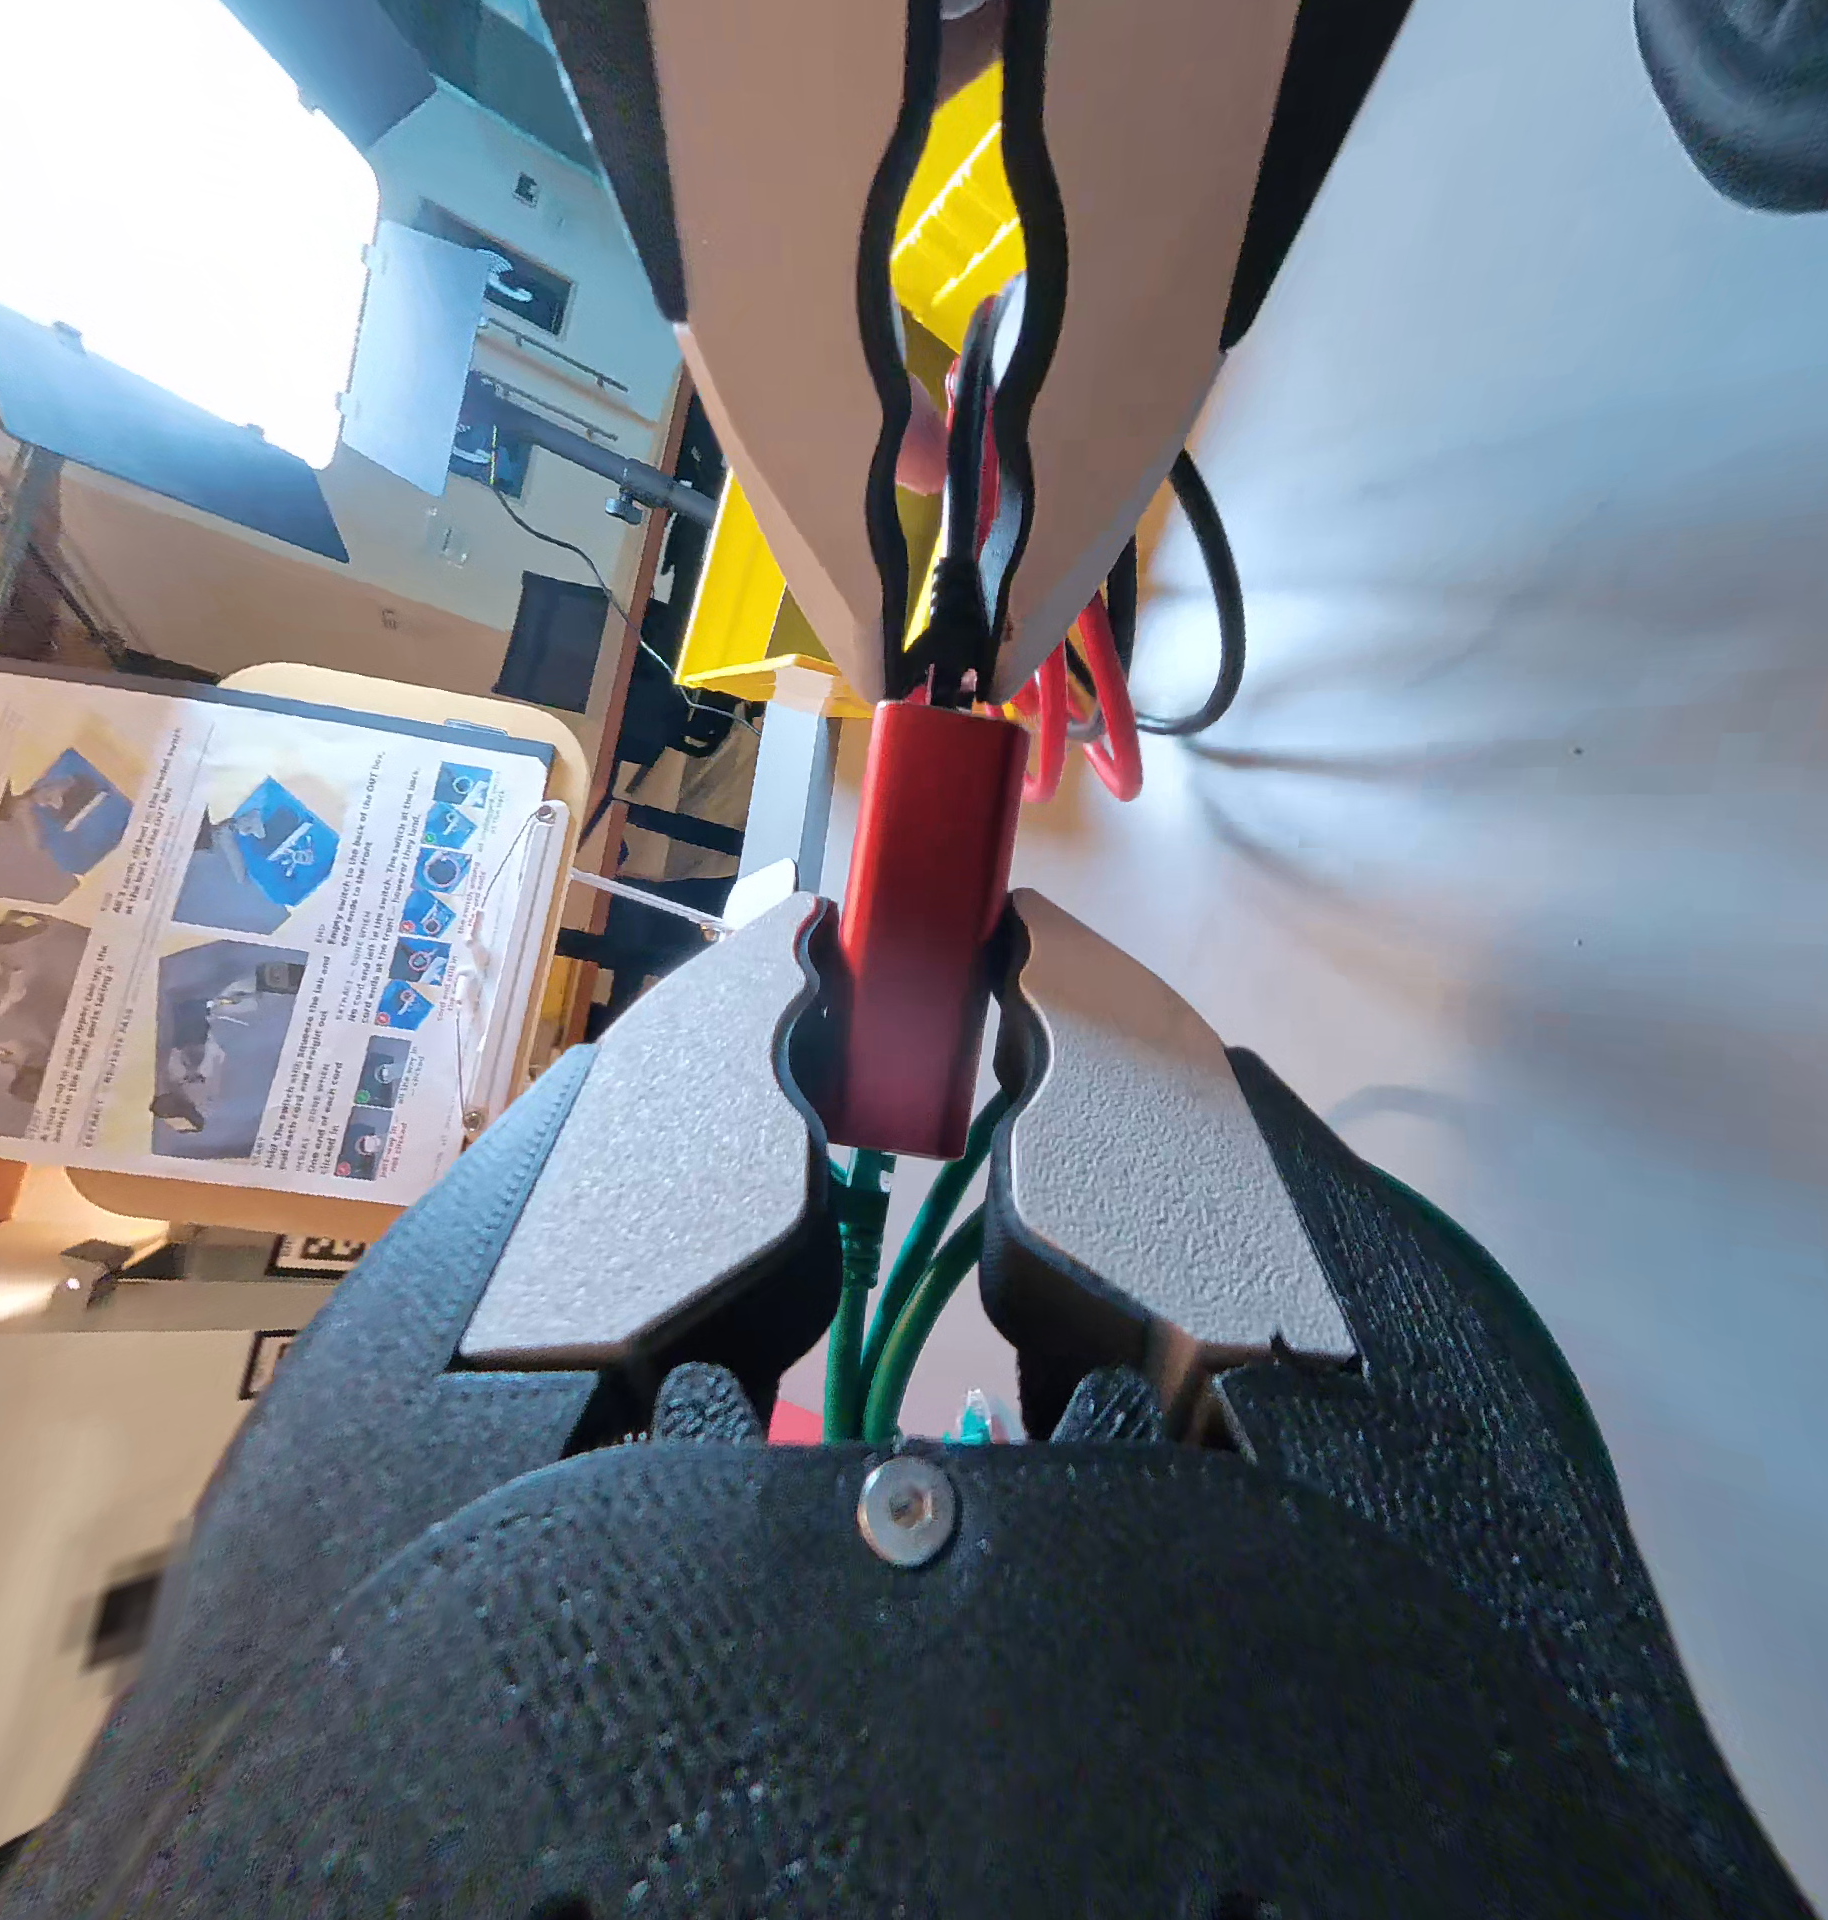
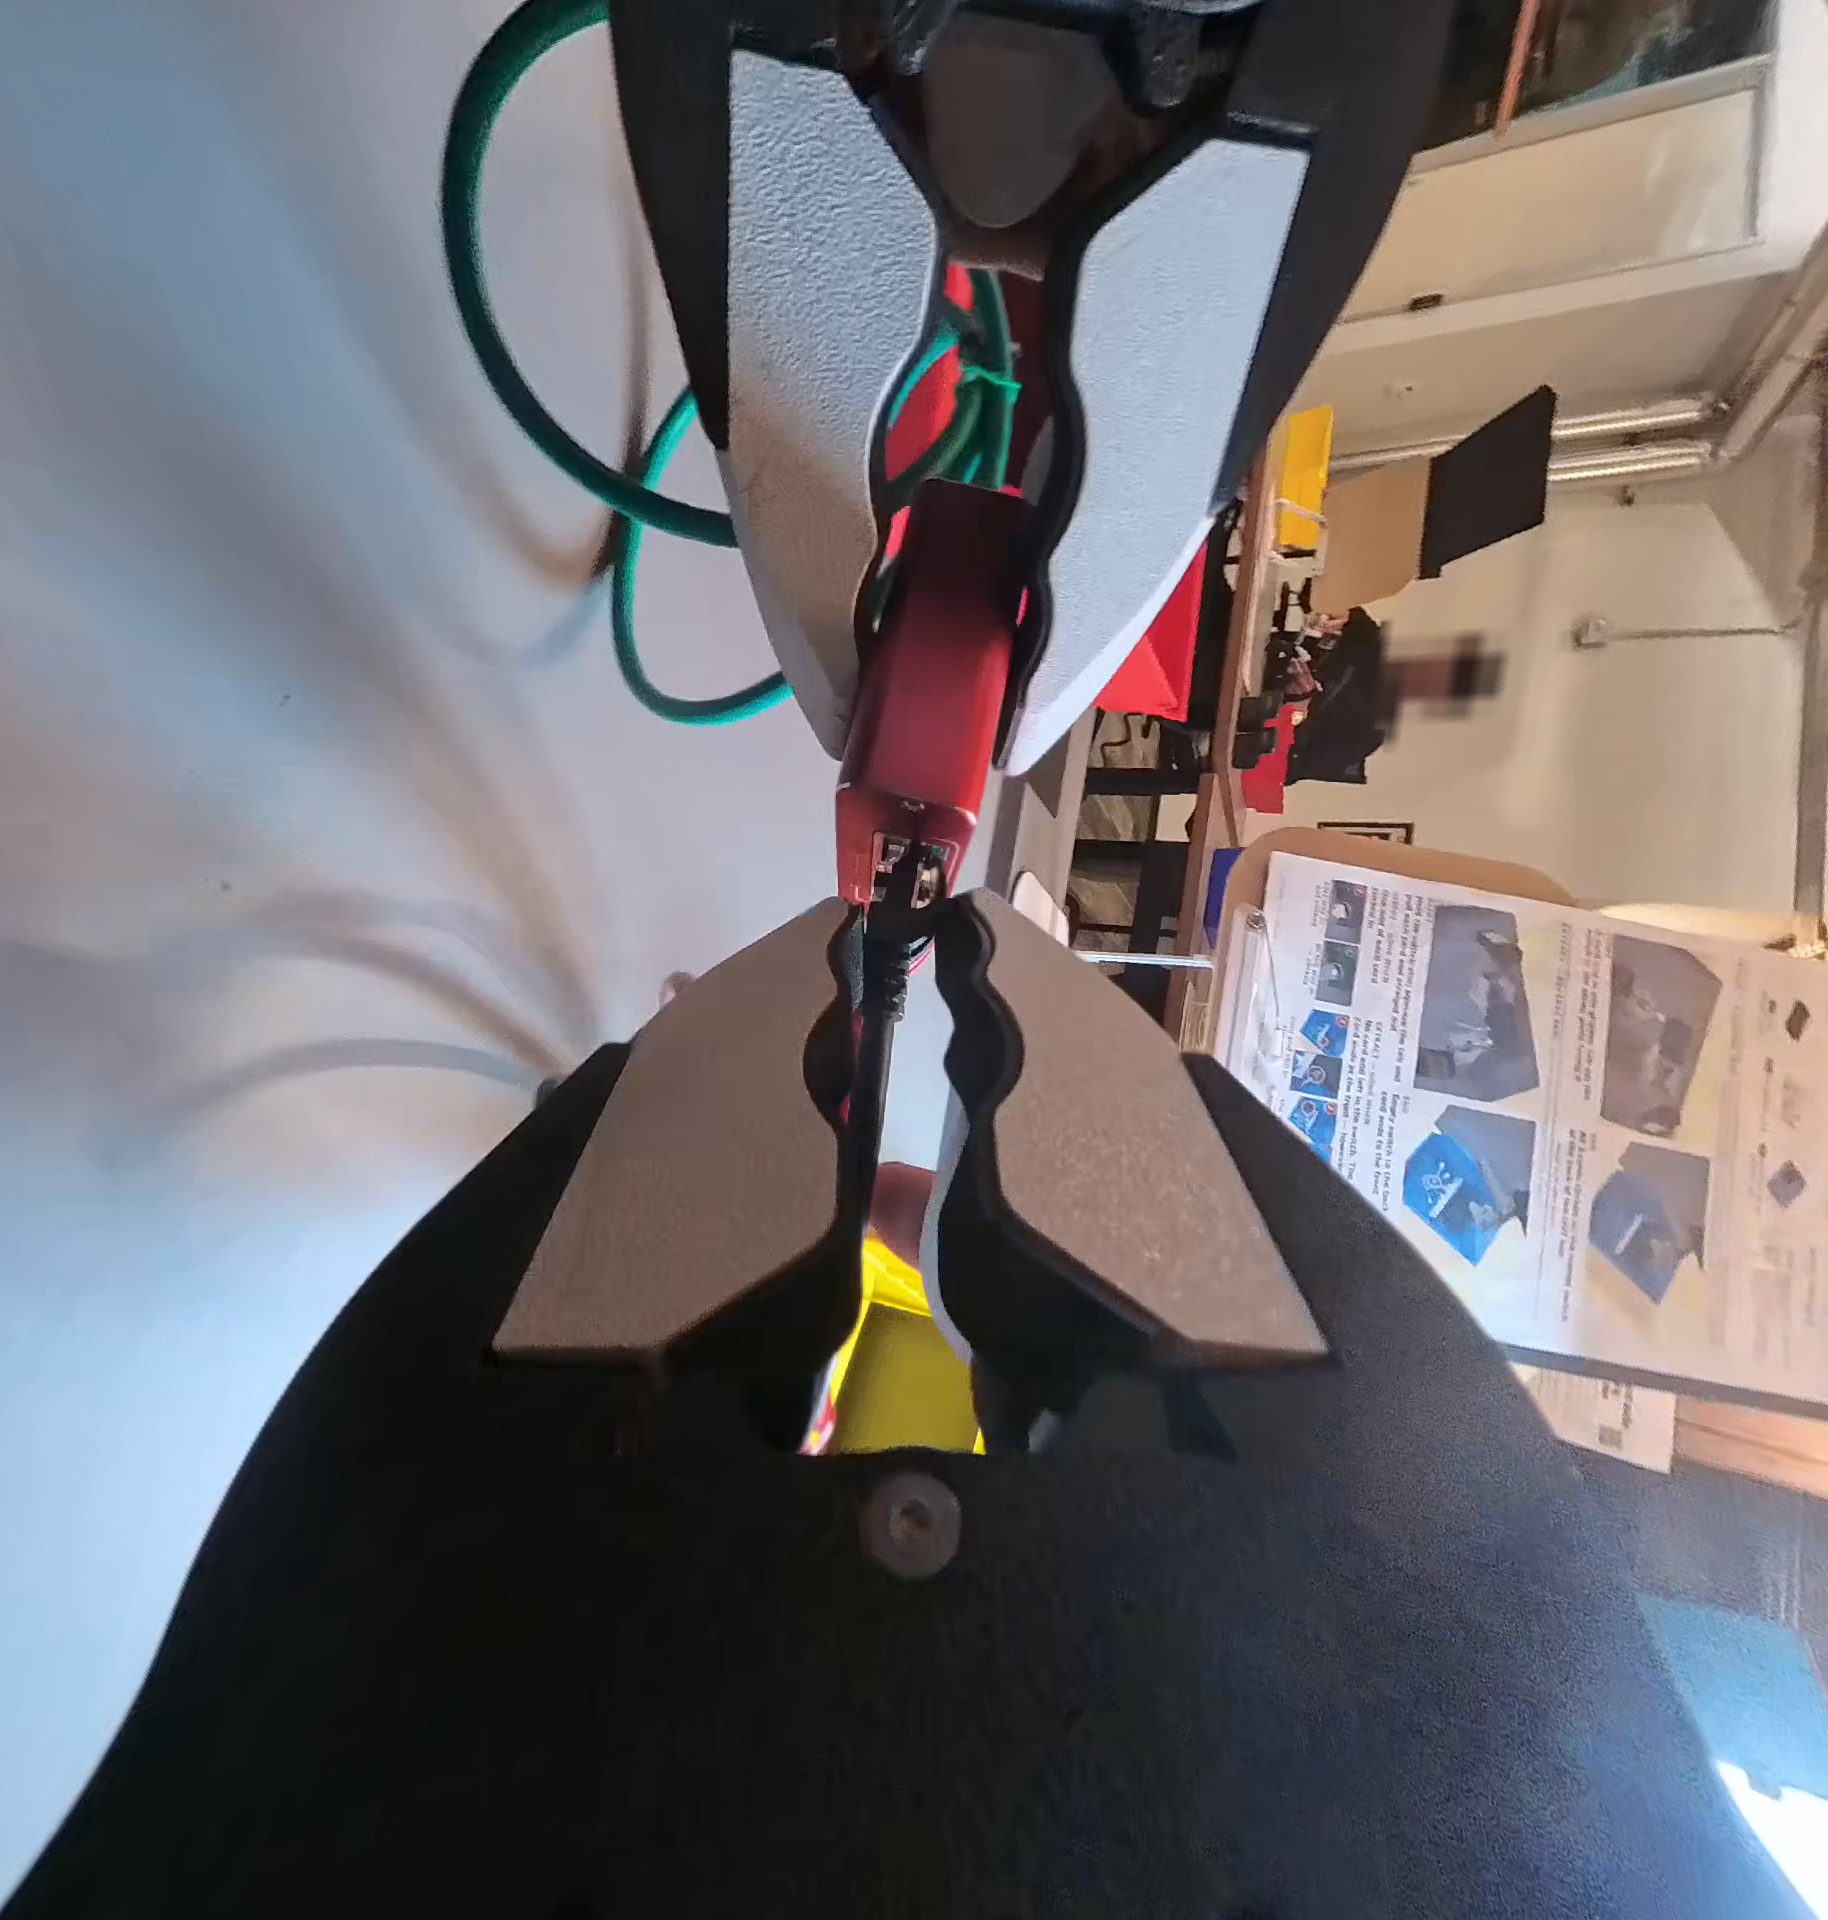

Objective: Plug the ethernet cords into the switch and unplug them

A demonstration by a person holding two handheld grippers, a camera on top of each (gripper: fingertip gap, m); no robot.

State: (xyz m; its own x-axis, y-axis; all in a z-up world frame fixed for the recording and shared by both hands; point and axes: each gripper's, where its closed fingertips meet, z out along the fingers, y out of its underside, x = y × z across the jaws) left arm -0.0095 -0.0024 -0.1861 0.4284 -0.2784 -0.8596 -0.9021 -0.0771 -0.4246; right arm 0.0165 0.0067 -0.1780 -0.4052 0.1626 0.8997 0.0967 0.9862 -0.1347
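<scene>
My left gripper [image 1: 918,906] is shut on a small red switch [image 1: 931,831] and holds it above the white table. A green ethernet cord [image 1: 860,1247] runs from the switch's near end back between my fingers. My right gripper [image 2: 905,916] is shut on the plug end of a black ethernet cord [image 2: 882,1013], right at a port on the switch's end face [image 2: 905,847]. In the left wrist view the right gripper [image 1: 949,675] comes in from above and meets the switch's far end. I cannot tell whether the plug is fully seated.
Red cords [image 1: 1102,717] and a black cord loop [image 1: 1224,582] lie on the white table [image 1: 1512,883] beside a yellow bin [image 1: 744,592]. The green cord coils [image 2: 536,416] on the table. An instruction sheet on a board [image 2: 1512,1091] stands at the table's side. The grippers are tip to tip, or close to it.
</scene>
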